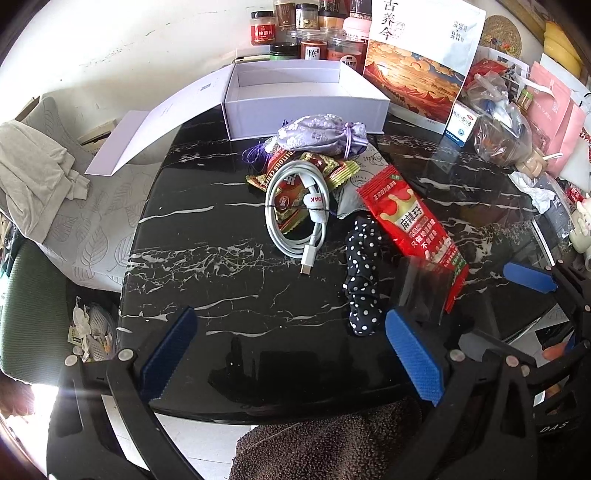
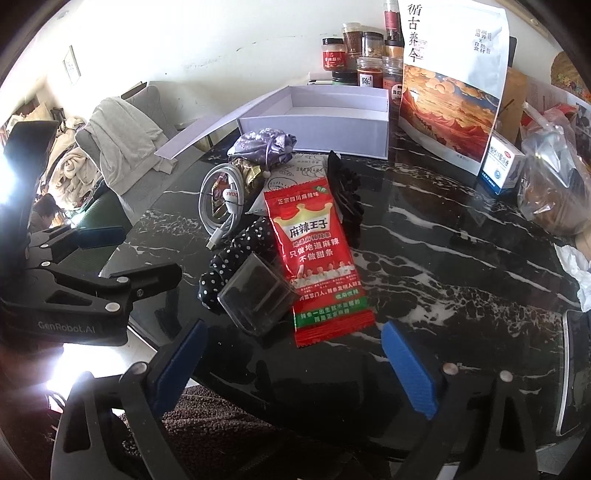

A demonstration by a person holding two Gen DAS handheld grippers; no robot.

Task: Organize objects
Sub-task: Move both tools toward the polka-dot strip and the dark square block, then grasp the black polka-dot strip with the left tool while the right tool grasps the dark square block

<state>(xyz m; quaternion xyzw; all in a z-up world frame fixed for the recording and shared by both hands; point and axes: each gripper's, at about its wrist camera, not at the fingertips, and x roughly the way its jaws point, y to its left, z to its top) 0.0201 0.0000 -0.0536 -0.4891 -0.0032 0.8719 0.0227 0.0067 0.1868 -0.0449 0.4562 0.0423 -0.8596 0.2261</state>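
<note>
A pile lies on the black marble table [image 1: 221,288]: a red snack packet [image 1: 410,218] [image 2: 314,254], a coiled white cable [image 1: 299,210] [image 2: 221,206], a black polka-dot scrunchie [image 1: 362,280] [image 2: 236,258], a small clear plastic box [image 1: 421,291] [image 2: 255,295], a lilac pouch [image 1: 321,134] [image 2: 264,146], candy wrappers [image 1: 332,166] and a black hair clip [image 2: 345,192]. An open white box [image 1: 303,99] [image 2: 317,118] stands behind. My left gripper [image 1: 291,354] is open and empty near the front edge. My right gripper [image 2: 295,369] is open and empty, just before the packet.
Spice jars [image 1: 310,33], a large printed bag [image 1: 421,55] [image 2: 450,85], a medicine box [image 2: 502,166] and plastic bags [image 1: 502,122] crowd the back and right. A chair with cloths [image 1: 44,166] stands left of the table. A brown towel [image 1: 325,443] lies at the front.
</note>
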